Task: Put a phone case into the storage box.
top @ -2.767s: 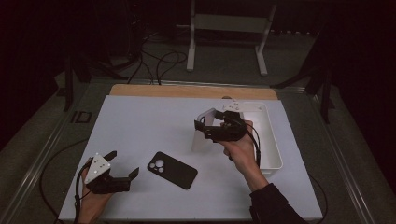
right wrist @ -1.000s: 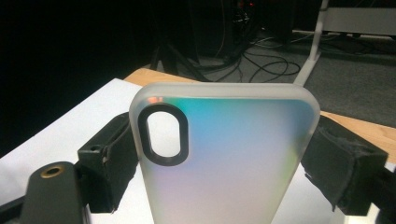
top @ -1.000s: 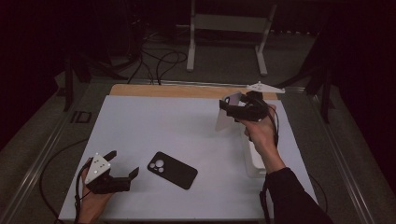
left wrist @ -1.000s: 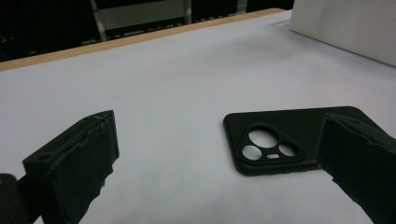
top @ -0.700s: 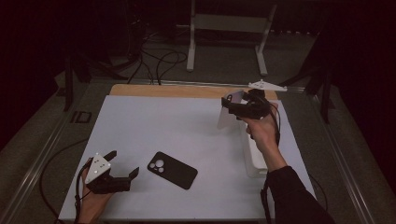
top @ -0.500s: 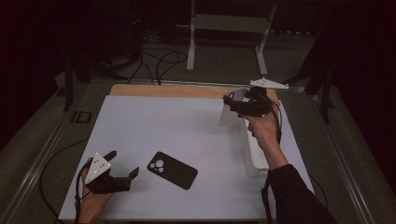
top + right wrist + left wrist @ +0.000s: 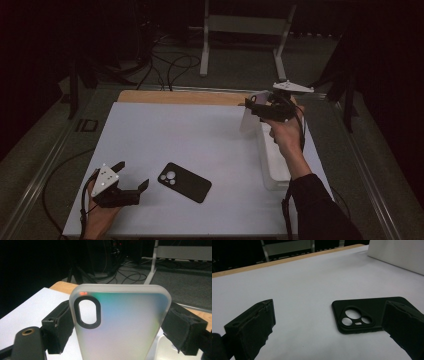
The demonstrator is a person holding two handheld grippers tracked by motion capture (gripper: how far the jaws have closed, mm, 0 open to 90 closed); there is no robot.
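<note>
On the white tabletop [image 7: 200, 135], a white tray [image 7: 274, 160] sits far right. Above it, the right claw [image 7: 250, 106] clamps a frosted case [image 7: 120, 325] by its edges. A black case [image 7: 184, 181] lies near left, beside the left claw [image 7: 131, 176], jaws apart.

The room is dim; light seems to fall from overhead onto the white surface [image 7: 200, 135], leaving the floor and background nearly black. The high view is soft and grainy. In the right gripper view the frosted phone case [image 7: 122, 325] shows an iridescent sheen, and the near tongs blur.
</note>
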